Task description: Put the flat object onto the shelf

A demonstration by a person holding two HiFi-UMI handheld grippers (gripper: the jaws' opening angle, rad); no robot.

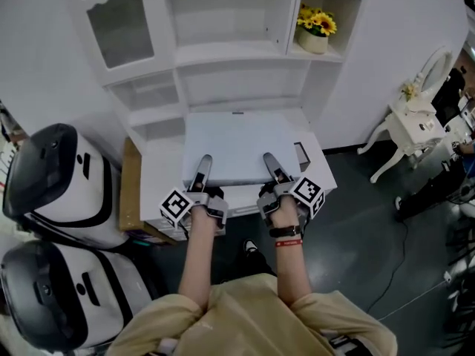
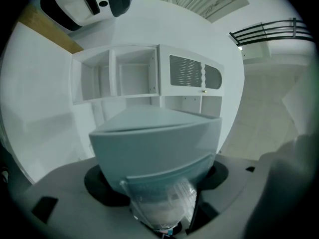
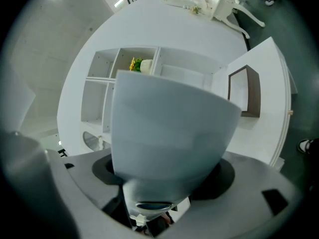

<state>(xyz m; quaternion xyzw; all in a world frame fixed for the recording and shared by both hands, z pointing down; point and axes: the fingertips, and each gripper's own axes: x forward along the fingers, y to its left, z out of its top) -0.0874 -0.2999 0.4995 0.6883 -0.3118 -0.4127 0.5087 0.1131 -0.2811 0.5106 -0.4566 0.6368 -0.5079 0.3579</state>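
The flat object (image 1: 236,145) is a pale blue-grey panel. It lies level over the white ledge in front of the white shelf unit (image 1: 230,50). My left gripper (image 1: 202,163) grips its near edge on the left side, and my right gripper (image 1: 271,160) grips the same edge on the right. Each upper finger rests on top of the panel. In the left gripper view the flat object (image 2: 154,143) fills the space between the jaws, with the shelf unit (image 2: 134,76) behind it. The right gripper view likewise shows the flat object (image 3: 164,133) between the jaws, below open compartments (image 3: 164,68).
A pot of yellow flowers (image 1: 315,30) stands in the upper right compartment. A small dark-framed item (image 1: 302,154) lies on the ledge to the panel's right. Two white-and-black machines (image 1: 59,176) stand at the left beside a wooden board (image 1: 130,191). A small white table (image 1: 412,124) stands right.
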